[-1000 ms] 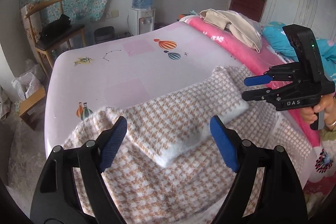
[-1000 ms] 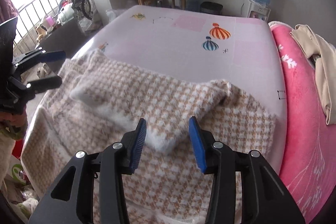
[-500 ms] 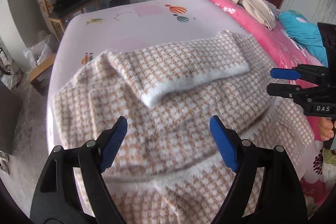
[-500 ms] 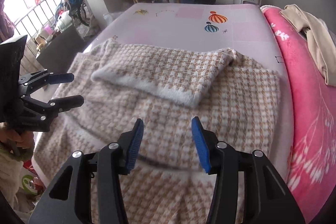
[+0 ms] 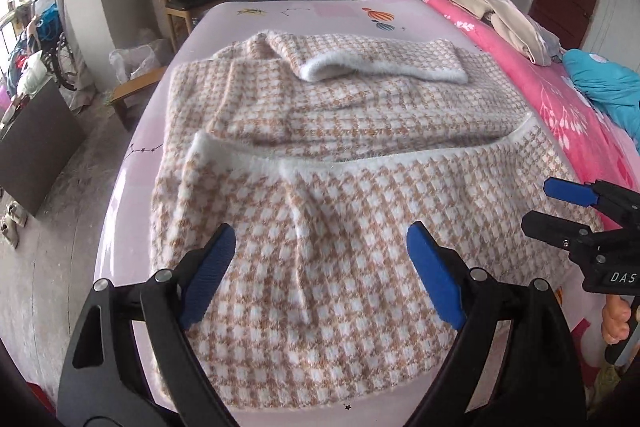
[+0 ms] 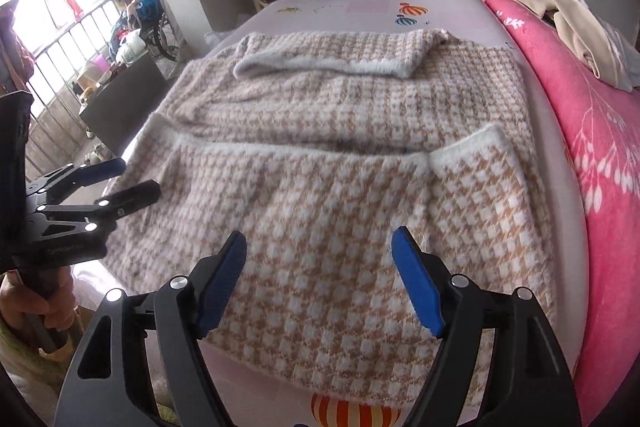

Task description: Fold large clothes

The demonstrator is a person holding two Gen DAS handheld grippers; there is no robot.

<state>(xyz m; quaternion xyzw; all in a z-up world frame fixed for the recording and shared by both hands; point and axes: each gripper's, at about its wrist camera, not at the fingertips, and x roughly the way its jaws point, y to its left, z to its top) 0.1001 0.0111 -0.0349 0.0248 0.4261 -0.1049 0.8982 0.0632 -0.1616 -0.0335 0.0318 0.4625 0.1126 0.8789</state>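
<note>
- The bed [image 5: 304, 13], under a pale pink sheet printed with hot-air balloons, runs away ahead of both pairs of jaws and carries everything; a pink blanket [image 6: 592, 131] lies along it outboard of the right gripper's jaws.
- The houndstooth sweater [image 5: 340, 227], tan and white with fuzzy white trim, is spread flat on the sheet directly below and ahead of both grippers. One sleeve [image 5: 384, 61] is already laid across its far end, well beyond the fingertips, and its hem edge lies closest to the jaws.
- The left gripper [image 5: 320, 267] hovers over the near left part of the sweater, its jaws wide and just opened a little further, with nothing pinched between the blue pads.
- The right gripper [image 6: 320, 271] hovers over the near right part, its jaws having just spread from narrow to fairly wide, likewise empty; cloth shows between the fingers but no pad presses on it.
- The step in hand looks like taking the near hem to fold it away toward the sleeve.
- To do it well, each gripper should come down on its own corner of the hem, one outboard left, one outboard right, at matching depth.
- Bite both layers through the white trim; a shallow nip in this fluffy knit is likely to slip.
- Lift both corners level and carry them forward together, so the crease falls straight across the body.
</note>
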